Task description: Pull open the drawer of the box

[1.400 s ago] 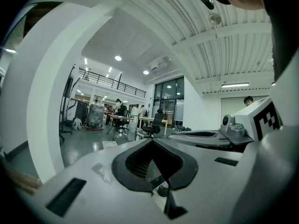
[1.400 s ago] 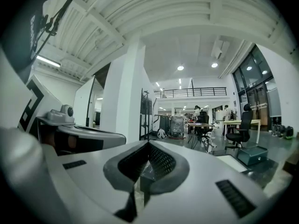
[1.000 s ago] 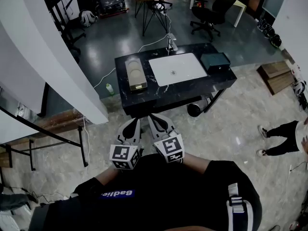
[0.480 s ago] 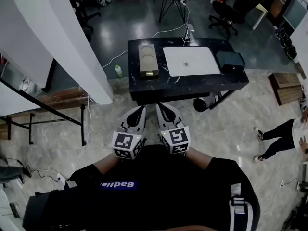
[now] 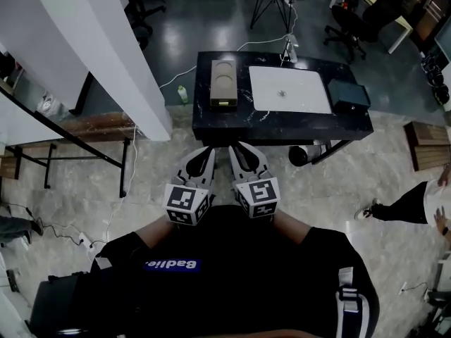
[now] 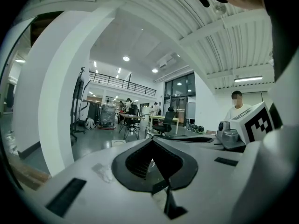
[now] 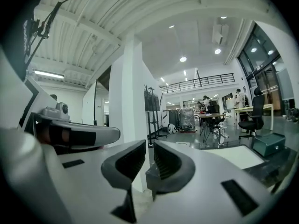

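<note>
A black table (image 5: pixel 282 122) stands ahead of me. On it lie a tan oblong box (image 5: pixel 224 83) at the left, a white mat (image 5: pixel 290 90) in the middle and a dark green box (image 5: pixel 349 96) at the right. No drawer front can be made out from here. Both grippers are held close to my body, short of the table's near edge. The left gripper (image 5: pixel 204 152) (image 6: pixel 152 143) has its tips meeting and holds nothing. The right gripper (image 5: pixel 239 150) (image 7: pixel 148 155) shows a narrow slit between its jaws, with nothing in it.
A white pillar (image 5: pixel 106 55) rises at the left, with a metal-framed bench (image 5: pixel 70 139) beside it. A dark cylinder (image 5: pixel 303 155) lies under the table. A person's legs (image 5: pixel 402 206) are at the right, wooden planks (image 5: pixel 430 143) beyond. A small bottle (image 5: pixel 183 94) stands on the floor.
I have stepped toward the table, which now sits lower and further right in the head view. Both grippers keep the same pose against my body.
</note>
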`<state>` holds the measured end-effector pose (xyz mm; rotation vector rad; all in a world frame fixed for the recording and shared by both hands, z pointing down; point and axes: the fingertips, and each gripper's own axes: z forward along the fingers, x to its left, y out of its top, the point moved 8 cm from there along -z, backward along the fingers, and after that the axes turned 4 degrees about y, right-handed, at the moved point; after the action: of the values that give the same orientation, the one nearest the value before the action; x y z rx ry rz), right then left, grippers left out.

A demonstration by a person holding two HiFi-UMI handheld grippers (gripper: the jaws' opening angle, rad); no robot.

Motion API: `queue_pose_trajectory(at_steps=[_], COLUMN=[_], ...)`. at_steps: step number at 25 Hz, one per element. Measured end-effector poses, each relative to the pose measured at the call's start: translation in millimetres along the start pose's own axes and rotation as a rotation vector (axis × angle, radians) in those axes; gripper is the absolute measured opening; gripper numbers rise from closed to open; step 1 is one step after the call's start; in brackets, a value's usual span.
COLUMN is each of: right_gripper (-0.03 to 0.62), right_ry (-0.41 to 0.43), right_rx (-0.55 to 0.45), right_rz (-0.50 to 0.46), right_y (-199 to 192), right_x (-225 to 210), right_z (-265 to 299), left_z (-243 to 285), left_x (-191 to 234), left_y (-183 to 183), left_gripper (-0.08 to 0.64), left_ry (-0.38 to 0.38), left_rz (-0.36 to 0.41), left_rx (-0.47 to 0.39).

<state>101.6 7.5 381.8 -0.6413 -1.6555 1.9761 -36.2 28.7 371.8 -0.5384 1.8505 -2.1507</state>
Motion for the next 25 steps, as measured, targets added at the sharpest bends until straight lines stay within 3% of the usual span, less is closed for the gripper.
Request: queue_pose_trajectory(at_steps=[15,25], right_gripper=[0.063,0.064], right_ry=[0.103,0.110], right_rx=[0.066,0.100], right_rz=[0.079,0.106], right_y=[-30.7,-41.3], right_x=[-71.1,-76.3], right_z=[-0.7,24.0], left_z=[22.9,27.5], left_x=[-46.0,-29.1], left_y=[-20.4,-22.8], left_gripper=[-0.008,-0.008], left_ry=[0.154,0.183], left_rz=[-0.033,-0.043], left_rx=[0.032,0.034])
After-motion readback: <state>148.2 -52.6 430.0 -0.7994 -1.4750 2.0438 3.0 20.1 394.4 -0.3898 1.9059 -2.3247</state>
